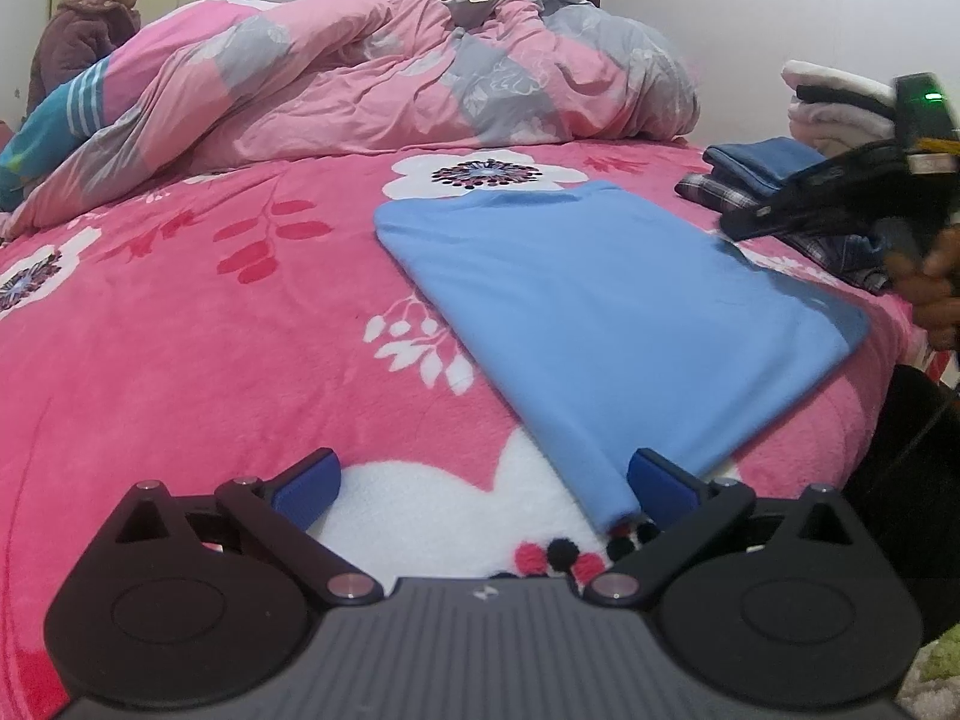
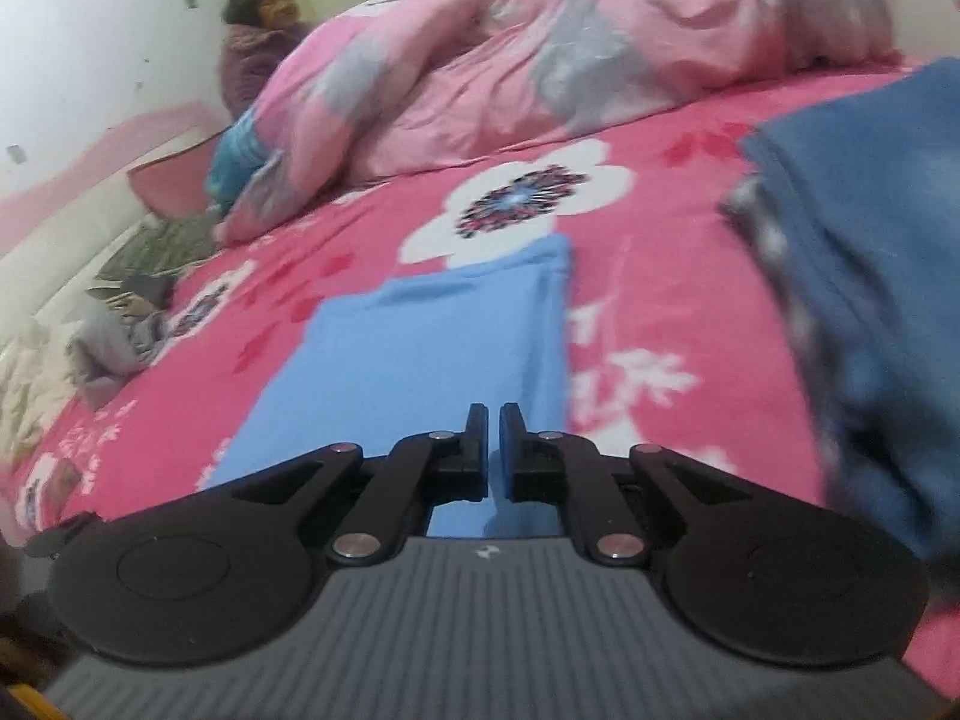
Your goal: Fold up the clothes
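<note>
At far left in the left wrist view, a seated person in a purple fleece jacket (image 1: pixel 78 36) is beside the bed. Next to this person lies a crumpled pink-and-grey quilt (image 1: pixel 384 72), heaped across the far half of the pink floral fleece bedspread (image 1: pixel 180 330).

The left gripper (image 1: pixel 483 489) sits low over the near edge of the bedspread. Its jaws stand wide apart with nothing between the blue pads. The right pad (image 1: pixel 660 480) is just beside the near corner of the folded light-blue garment (image 1: pixel 600 312); contact cannot be confirmed.

The folded light-blue garment lies flat on the bedspread as a long rectangle, running from the near edge toward the white flower print (image 1: pixel 480 174) at the middle of the bed.

To the right of the garment, a folded dark-blue item on a plaid item (image 1: pixel 756 174) rests on the bedspread, with a stack of white and black folded clothes (image 1: pixel 834 102) behind it. The right gripper (image 1: pixel 744 225) appears at the right edge, raised above the garment's right side, held by a hand (image 1: pixel 936 276).

In the right wrist view, the right gripper (image 2: pixel 492 432) has its jaws nearly together and empty. It points across the light-blue garment (image 2: pixel 432 336). The dark-blue item (image 2: pixel 870 240) fills the right side, blurred.
</note>
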